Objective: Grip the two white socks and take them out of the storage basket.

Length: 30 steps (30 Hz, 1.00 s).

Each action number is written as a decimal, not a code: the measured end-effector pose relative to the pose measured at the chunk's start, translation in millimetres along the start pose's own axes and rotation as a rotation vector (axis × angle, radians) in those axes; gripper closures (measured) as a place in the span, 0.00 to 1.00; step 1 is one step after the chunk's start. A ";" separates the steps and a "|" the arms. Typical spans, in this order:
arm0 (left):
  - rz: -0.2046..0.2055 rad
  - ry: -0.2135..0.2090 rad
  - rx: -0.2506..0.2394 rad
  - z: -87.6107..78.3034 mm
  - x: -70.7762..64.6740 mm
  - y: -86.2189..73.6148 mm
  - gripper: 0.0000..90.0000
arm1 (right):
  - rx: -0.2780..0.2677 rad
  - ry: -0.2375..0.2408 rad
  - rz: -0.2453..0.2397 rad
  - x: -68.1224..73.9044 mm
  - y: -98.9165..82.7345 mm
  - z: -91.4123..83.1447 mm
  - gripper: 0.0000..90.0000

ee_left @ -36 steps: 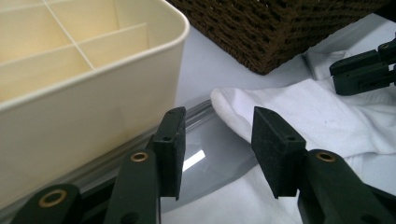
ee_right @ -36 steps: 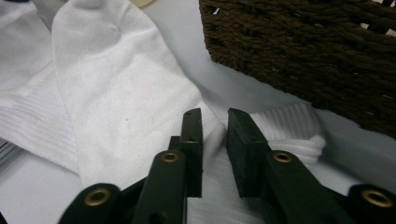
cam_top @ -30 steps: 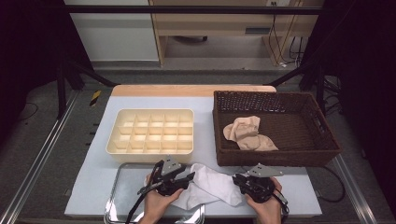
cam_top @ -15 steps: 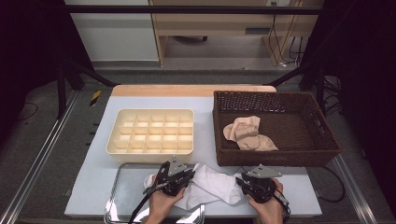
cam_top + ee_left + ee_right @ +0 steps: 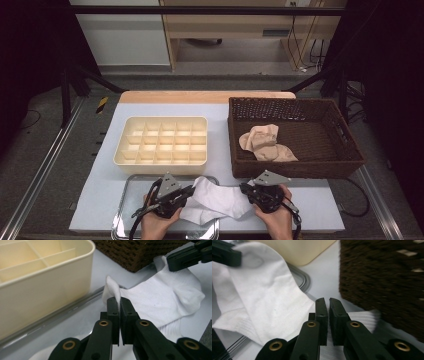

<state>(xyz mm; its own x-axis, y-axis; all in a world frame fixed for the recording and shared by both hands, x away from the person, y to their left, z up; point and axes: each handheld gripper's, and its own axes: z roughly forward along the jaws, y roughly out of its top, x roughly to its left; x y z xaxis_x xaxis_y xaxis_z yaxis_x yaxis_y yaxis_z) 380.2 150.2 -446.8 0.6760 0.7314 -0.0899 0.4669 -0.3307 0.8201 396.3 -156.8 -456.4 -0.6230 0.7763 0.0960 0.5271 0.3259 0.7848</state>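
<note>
**Both grippers pinched the white sock**

Your left gripper (image 5: 119,305) clamped the white sock (image 5: 216,201) at its nine o'clock edge; your right gripper (image 5: 328,305), jaws just closing, pinched its ribbed cuff at three o'clock. The sock lay over the metal tray (image 5: 126,206), at six o'clock from the divided organiser box (image 5: 162,145).

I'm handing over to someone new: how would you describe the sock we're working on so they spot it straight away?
Start at the white table and go to its near edge, where a metal tray lies in front of the cream divided box. The white sock is stretched there between the left gripper and right gripper. It is white and outside the wicker basket, unlike the beige socks inside.
</note>
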 end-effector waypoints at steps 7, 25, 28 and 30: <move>-0.024 0.013 0.031 -2.4 10.5 -17.9 0.96 | 0.012 0.002 0.024 -1.0 -3.9 15.2 0.82; -0.019 0.026 0.064 5.3 10.9 -31.8 0.95 | 0.017 -0.053 0.099 -26.7 -21.5 -1.0 0.91; -0.019 0.025 0.063 5.4 11.6 -32.3 0.95 | -0.019 -0.083 0.044 -17.7 -13.5 -9.8 0.91; -0.017 0.028 0.062 5.6 11.2 -32.5 0.95 | -0.020 -0.104 0.005 -11.4 -9.1 -12.5 0.89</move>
<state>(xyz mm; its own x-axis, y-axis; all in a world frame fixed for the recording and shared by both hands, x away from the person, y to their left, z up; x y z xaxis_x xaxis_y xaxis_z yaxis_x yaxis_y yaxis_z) 375.8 165.9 -477.6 0.6523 0.7530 -0.0870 0.5132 -0.3542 0.7818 391.4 -175.4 -456.9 -0.5561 0.8303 0.0366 0.5178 0.3116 0.7967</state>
